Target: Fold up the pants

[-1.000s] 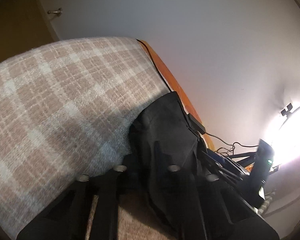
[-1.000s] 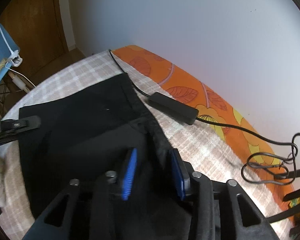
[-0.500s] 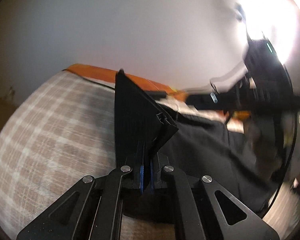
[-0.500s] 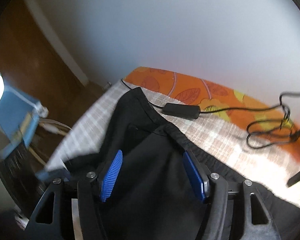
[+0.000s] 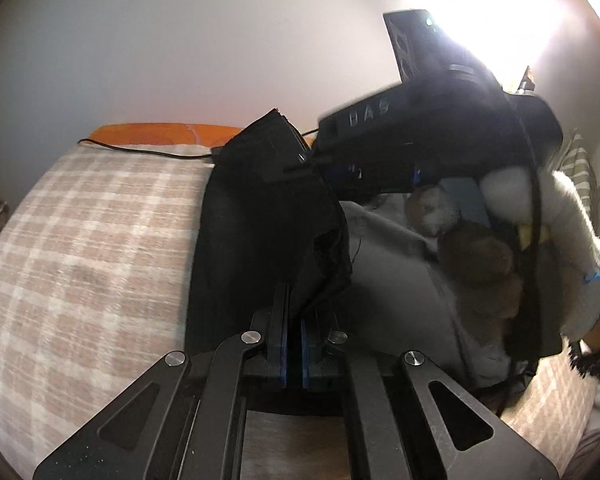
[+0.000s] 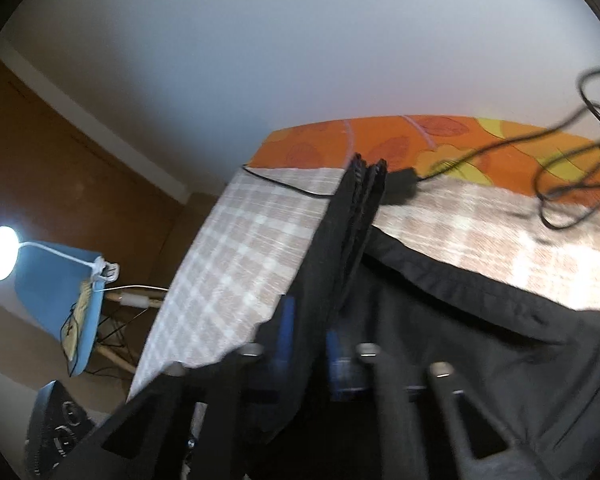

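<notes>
Checked blanket (image 5: 84, 240) on bed, black pants (image 5: 260, 216) on top.
Mid-fold: left gripper (image 5: 293, 350) and right gripper (image 6: 306, 346) both clamped on lifted pants edge. Next, probably: carry edge across, lay flat, let go.

Both wrist cameras close above plaid bedcover (image 5: 80, 240), angled downward toward wall; shared: black pants (image 6: 440, 320), orange sheet (image 6: 420, 140).

Fisheye-bent, motion-blurred frames; window glare (image 5: 500, 8) blows out, lamp (image 6: 2, 253) glows.
</notes>
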The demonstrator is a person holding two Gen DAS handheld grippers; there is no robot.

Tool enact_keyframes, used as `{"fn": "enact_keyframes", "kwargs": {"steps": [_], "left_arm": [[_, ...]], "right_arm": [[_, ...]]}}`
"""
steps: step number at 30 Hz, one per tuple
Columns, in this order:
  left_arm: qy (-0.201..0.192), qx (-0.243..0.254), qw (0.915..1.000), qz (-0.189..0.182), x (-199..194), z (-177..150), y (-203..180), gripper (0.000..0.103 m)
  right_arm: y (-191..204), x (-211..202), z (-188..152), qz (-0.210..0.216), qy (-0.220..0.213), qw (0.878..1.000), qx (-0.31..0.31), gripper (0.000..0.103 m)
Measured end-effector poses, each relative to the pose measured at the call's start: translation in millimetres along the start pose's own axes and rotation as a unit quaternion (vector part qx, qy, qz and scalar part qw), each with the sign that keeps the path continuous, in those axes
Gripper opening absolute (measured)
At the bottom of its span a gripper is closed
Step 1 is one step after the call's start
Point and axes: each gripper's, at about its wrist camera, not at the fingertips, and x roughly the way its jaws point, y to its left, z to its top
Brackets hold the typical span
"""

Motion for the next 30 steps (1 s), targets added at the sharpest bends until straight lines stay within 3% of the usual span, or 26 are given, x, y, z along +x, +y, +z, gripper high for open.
{"fn": "enact_keyframes", "kwargs": {"steps": [13,21,26,30], "left_arm": [[0.004,-0.008,0.9983,-0.057,-1.2,-1.7,-72.7,0.002],[0.027,0.031,0.996,-0.08,9.4,-6.6,-138.0,0.002],[0.049,0.051,0.9933,-0.091,19.6,-5.8,-159.4,0.002],[0.068,0.059,0.9903,-0.105,11.7,-3.1,-163.3,0.018]], "right_arm": [[-25.1,-72.6,-23.5,-0.059,-0.052,0.997,0.008,0.001],[-50.3,-125.0,-39.6,-0.108,-0.058,0.992,0.001,0.001],[-60.8,-144.5,-49.5,-0.137,-0.056,0.989,-0.008,0.001],[-76.0,-156.6,-58.6,-0.15,-0.053,0.987,-0.005,0.001]]}}
